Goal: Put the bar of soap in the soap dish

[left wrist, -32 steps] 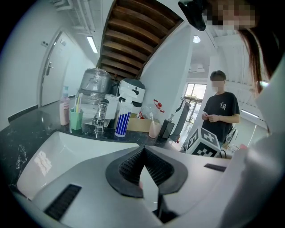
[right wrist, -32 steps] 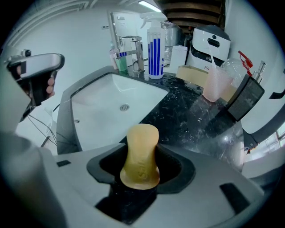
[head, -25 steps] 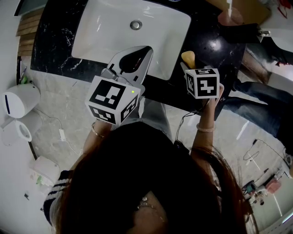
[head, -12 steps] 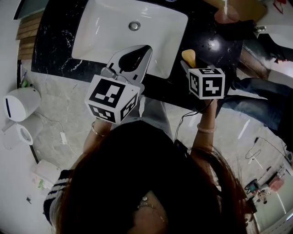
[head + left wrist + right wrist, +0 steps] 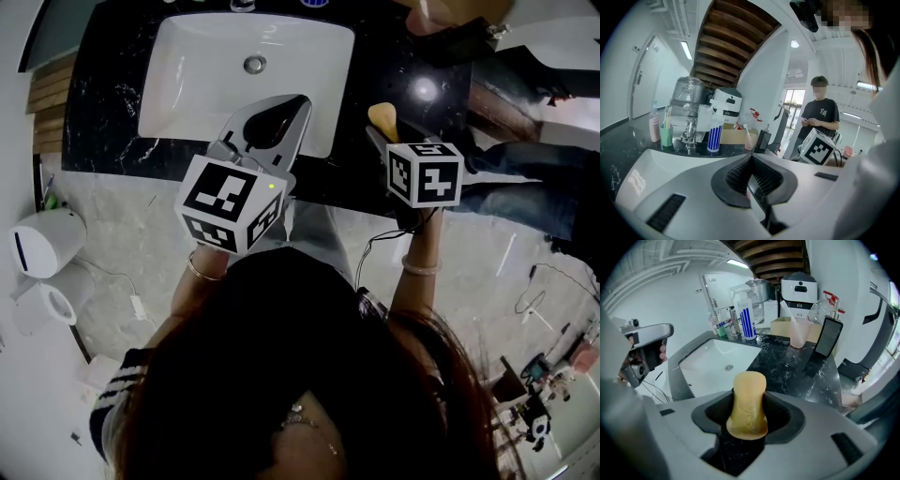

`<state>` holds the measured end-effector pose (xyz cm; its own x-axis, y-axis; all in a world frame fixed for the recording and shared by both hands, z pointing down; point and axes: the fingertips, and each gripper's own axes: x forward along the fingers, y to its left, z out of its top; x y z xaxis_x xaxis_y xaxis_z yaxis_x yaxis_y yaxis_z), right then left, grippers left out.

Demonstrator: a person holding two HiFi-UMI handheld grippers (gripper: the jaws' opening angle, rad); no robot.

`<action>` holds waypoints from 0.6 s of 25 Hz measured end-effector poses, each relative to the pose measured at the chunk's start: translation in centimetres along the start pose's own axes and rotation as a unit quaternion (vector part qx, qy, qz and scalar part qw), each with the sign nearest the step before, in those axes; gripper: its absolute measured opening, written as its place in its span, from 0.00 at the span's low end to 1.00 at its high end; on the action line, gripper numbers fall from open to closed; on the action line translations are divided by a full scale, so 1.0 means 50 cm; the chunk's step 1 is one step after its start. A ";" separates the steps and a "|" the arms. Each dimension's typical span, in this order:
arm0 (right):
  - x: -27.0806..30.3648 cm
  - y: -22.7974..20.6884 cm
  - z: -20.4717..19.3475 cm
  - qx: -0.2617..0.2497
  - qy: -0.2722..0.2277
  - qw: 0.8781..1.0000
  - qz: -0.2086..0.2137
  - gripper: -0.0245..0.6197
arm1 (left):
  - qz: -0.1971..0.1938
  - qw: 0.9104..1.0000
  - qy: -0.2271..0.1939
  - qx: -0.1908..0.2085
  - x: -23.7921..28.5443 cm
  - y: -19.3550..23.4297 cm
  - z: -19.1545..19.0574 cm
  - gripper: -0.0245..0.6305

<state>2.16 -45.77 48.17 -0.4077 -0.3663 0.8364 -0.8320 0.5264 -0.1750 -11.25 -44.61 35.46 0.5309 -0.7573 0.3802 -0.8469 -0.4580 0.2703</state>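
A yellow bar of soap (image 5: 747, 404) stands on end between the jaws of my right gripper (image 5: 747, 414), which is shut on it. In the head view the soap (image 5: 382, 117) pokes out past the marker cube, over the black marble counter (image 5: 412, 103) just right of the white basin (image 5: 187, 84). My left gripper (image 5: 286, 117) hovers over the basin's front edge. Its jaws meet at the tips, shut with nothing between them (image 5: 751, 158). I cannot make out a soap dish in any view.
Along the counter's back stand a blue-striped bottle (image 5: 747, 319), a faucet (image 5: 688, 131), a green cup of toothbrushes (image 5: 665, 133), a pink cup (image 5: 799, 336) and a black slab-shaped item (image 5: 828, 336). A person (image 5: 820, 117) stands beyond the counter's end. White fixtures (image 5: 42, 244) sit on the floor, left.
Both grippers have risen slightly and the right marker cube has drifted right. The head view has shifted, so the basin sits further left. The soap stays in the right gripper.
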 end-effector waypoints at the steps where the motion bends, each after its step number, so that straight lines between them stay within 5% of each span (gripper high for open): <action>1: -0.007 -0.004 -0.004 0.003 -0.002 1.000 -0.003 0.36 | -0.004 1.000 0.000 0.002 0.002 -0.008 0.000 0.03; 15: -0.096 -0.058 -0.065 0.057 -0.027 0.998 -0.025 0.36 | -0.051 0.998 0.013 0.022 0.025 -0.099 -0.013 0.03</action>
<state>7.74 -43.06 46.36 -0.3816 -0.4327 0.8168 -0.8881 0.4165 -0.1943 -6.37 -42.99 35.20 0.6140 -0.6945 0.3750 -0.7890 -0.5517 0.2702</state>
